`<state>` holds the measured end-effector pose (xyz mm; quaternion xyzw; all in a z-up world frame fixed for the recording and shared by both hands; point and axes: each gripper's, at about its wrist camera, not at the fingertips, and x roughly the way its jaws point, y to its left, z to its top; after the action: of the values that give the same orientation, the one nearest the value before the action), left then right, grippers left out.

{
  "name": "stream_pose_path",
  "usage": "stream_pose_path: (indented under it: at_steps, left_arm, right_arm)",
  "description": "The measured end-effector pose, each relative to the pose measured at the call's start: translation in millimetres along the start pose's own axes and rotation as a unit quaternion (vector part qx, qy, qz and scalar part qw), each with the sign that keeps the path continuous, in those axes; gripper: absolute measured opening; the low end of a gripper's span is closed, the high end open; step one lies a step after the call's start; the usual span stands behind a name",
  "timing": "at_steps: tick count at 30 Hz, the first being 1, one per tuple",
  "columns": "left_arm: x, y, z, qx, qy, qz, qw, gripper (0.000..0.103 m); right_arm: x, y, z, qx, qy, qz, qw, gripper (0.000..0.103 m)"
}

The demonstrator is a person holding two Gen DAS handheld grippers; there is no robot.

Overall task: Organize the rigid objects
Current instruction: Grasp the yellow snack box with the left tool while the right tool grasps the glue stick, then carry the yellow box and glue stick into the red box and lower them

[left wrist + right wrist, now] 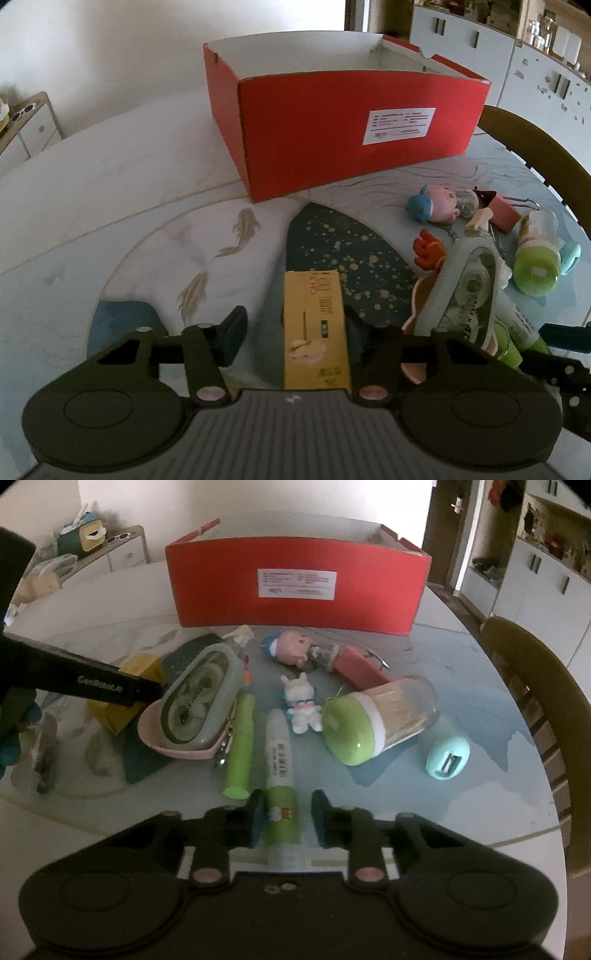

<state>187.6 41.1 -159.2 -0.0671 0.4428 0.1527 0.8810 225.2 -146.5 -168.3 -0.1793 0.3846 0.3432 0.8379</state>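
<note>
**Both grippers lined up on first picks, red box waiting**

While the red cardboard box (pixel 295 587) stood open-topped toward the far edge of the tabletop (pixel 110 177), the loose items lay clustered in front of it, presumably so each could be lifted straight in.

Left gripper (pixel 306 332): jaws spread wide, nothing clamped. The yellow carton (pixel 314 328) lay flat on the tabletop between the fingers, its long axis running along them, nearer the right finger, with a clear gap to the left one. Judged a pre-grasp alignment.

Right gripper (pixel 284 819): jaws released. The green-and-white glue stick (pixel 279 775) lay lengthwise between the fingers, a gap showing on either side; contact not seen. Its near end ran back under the gripper body.

Others, right wrist view: green-lidded toothpick jar (pixel 380 716) on its side; mint pencil sharpener (pixel 447 757) toward the right edge; correction tape dispenser (pixel 201 698) resting in a pink dish (pixel 177 744); rabbit figurine (pixel 302 705); green tube (pixel 240 746); pink-faced doll (pixel 291 646) just before the box.
</note>
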Motion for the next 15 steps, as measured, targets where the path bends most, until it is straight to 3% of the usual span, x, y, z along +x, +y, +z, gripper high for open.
stream_pose_path:
  at_steps: [4,9,15]
  left_arm:
    - [-2,-1,0,0.005,-0.005,0.004,1.0000,0.032]
    - [-5,-1,1,0.007,-0.004,-0.001,1.0000,0.030]
    - [-15,3,-2,0.005,-0.001,-0.008,1.0000,0.030]
  right_arm:
    - [0,1,2,0.003,0.002,0.001,1.000,0.018]
    - [-3,4,2,0.003,0.002,-0.005,1.000,0.016]
    - [-18,0,2,0.045,0.000,0.001,0.999,0.016]
